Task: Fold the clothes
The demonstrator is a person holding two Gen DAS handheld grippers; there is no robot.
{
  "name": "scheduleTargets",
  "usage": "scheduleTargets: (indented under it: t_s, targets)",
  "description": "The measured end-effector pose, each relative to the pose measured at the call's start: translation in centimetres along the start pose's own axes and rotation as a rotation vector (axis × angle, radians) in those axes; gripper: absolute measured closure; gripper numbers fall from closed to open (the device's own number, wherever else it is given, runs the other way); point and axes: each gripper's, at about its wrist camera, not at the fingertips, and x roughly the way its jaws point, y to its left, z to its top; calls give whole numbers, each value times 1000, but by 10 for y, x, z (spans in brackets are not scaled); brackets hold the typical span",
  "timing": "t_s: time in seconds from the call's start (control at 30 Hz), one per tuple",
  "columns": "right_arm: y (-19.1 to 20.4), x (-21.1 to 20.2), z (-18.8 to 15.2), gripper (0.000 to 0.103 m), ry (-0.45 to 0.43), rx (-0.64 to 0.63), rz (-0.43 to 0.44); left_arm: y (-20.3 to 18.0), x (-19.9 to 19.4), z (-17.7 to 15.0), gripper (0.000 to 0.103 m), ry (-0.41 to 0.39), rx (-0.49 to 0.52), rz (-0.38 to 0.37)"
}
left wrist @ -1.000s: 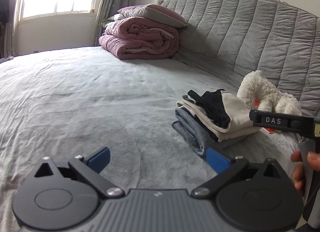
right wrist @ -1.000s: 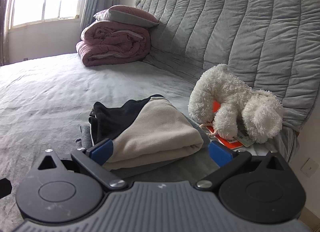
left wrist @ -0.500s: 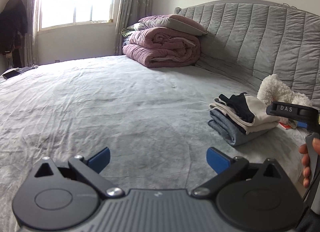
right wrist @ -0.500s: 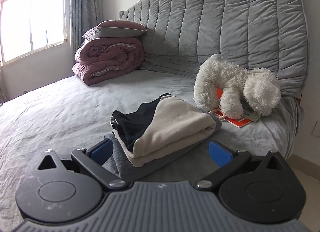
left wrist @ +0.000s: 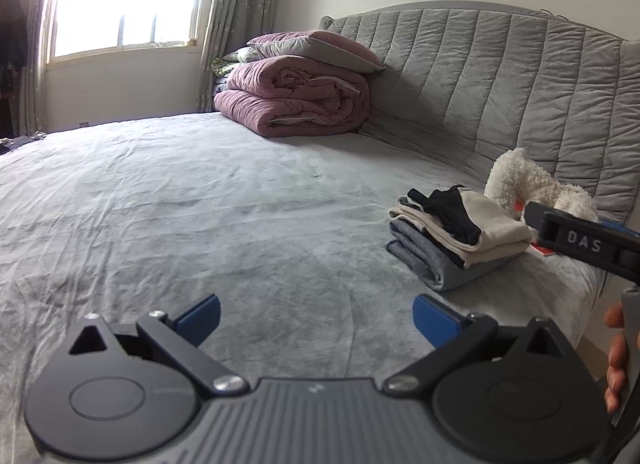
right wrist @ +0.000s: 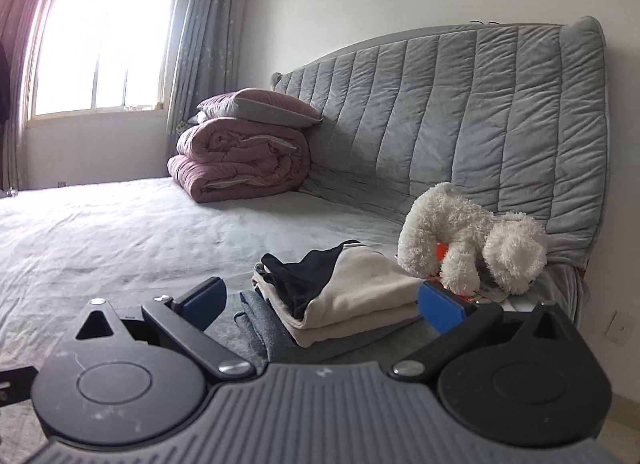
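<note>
folded clothes (left wrist: 456, 236) sit in one stack near the bed's right edge, close to the headboard end: grey garment (right wrist: 260, 328) at the bottom, cream garment (right wrist: 360, 288) folded on top, black garment (right wrist: 308, 276) lying over the cream one's left part. stack rests flat on the grey bed sheet (left wrist: 200, 204).

white plush toy (right wrist: 468, 240) just beside the stack, toward the quilted headboard (right wrist: 460, 112), lying on something orange-red; cannot tell what it is.

left tool (left wrist: 316, 314) hangs over bare sheet, blue fingers spread wide, nothing between them. right tool (right wrist: 322, 298) is low and just short of the stack, fingers wide apart, holding nothing; in the left view a hand (left wrist: 616, 360) grips its handle.

folded pink duvet (left wrist: 296, 100) with a pillow (left wrist: 316, 50) on top at the far headboard corner, below the window (left wrist: 124, 0).
</note>
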Motion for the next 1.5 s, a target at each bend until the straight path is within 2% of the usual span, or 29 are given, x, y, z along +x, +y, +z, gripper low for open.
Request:
scheduleTargets:
  t_s: [0.1, 0.23, 0.33, 0.6, 0.97, 1.5]
  targets:
    - [-2, -7, -3, 0, 23, 6, -12, -9, 0, 1, 0, -23, 19, -21]
    - [7, -8, -12, 0, 117, -95, -9, -15, -1, -3, 1, -27, 11, -48]
    - [8, -11, -21, 0, 146, -126, 8, -20, 0, -7, 1, -21, 32, -46]
    - [-12, -16, -23, 0, 153, 4, -36, -28, -5, -13, 1, -20, 85, -56]
    - [-5, -14, -23, 0, 162, 3, -28, -25, 5, -17, 1, 18, 58, -59]
    - [-8, -13, -23, 0, 157, 17, -44, -21, 5, -20, 1, 20, 17, -72]
